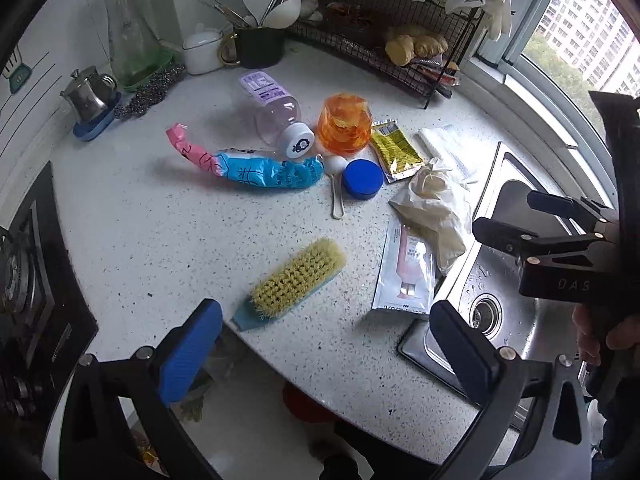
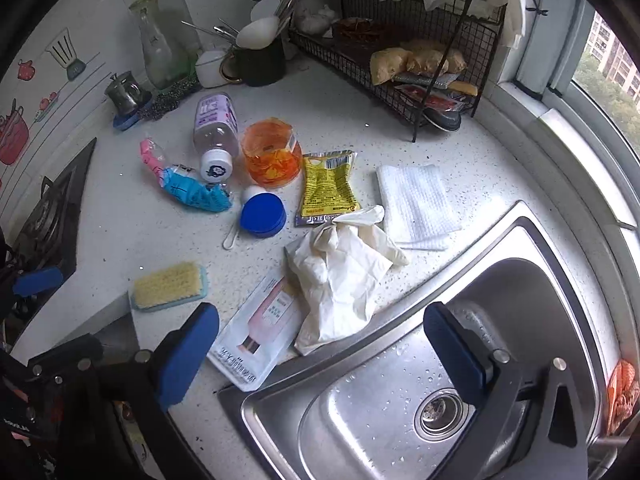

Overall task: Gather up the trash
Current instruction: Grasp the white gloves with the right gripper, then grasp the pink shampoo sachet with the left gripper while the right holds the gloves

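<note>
Hovering wide open and empty-handed, the left gripper (image 1: pixel 326 354) and right gripper (image 2: pixel 320 354) probably hung back to size up the crumpled glove (image 2: pixel 340 276) first.

Left tool (image 1: pixel 326 342): fingers spread wide, blue pads (image 1: pixel 190 350) facing each other across an empty gap; nothing held. Black linkage arms angled outward from the base at the bottom of its own view. Hovering, touching nothing. One blue pad also visible at the left edge of the right wrist view (image 2: pixel 38 281).

Right tool (image 2: pixel 320 354): fingers likewise spread wide, blue pads (image 2: pixel 186 354) apart, nothing between them. Seen from the side in the left wrist view (image 1: pixel 500 218), black fingers pointing left. Held by a hand (image 1: pixel 600 336) at the right edge, partly visible, wrapped around the grip.
</note>
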`<state>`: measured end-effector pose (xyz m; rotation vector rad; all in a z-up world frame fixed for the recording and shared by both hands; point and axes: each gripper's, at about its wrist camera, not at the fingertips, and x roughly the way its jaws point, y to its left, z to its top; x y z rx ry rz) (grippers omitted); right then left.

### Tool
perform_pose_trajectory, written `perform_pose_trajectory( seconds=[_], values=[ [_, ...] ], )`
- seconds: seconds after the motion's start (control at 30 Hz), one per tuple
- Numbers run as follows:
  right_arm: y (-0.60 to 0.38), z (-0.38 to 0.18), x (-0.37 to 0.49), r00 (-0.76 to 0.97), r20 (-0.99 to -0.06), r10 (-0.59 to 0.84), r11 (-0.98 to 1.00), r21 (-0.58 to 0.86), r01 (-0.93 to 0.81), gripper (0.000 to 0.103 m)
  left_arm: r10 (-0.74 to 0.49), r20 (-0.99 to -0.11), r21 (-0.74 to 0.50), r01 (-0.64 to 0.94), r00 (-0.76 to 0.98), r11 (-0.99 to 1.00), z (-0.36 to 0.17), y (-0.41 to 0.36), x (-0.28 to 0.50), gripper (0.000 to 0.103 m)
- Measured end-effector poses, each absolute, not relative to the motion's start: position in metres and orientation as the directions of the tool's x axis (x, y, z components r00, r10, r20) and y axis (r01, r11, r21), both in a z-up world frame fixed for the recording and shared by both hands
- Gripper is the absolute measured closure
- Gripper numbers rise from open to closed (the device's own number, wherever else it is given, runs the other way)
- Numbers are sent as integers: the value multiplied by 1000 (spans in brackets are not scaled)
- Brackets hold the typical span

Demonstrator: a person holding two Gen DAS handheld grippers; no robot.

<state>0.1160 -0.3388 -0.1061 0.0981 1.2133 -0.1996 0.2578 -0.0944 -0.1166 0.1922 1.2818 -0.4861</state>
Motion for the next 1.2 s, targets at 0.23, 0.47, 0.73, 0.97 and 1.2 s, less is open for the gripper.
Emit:
perform_pose_trajectory(
  seconds=[0.23,0.47,0.73,0.97,1.2],
  values=[
    [-361,-152,154,269,-960,-76,985,-30,171,6,-230,-962,-152,413,145,898,-152,-107,283,0],
    [-367,-184,177,203,-978,-40,994,-20,104,33,-217,-969,-158,377,118,913,-164,-112,292,0],
    [-368,-182,175,203,-978,-41,996,-24,86,90,-211,-972,-156,391,102,907,-159,-111,284,0],
    [-363,-143,144,249,-967,-47,994,-21,106,95,-239,-966,-182,396,98,900,-142,-114,269,0],
    [-357,-117,112,275,-961,-31,991,5,130,95,-242,-968,-191,431,66,882,-146,-125,250,0]
  ],
)
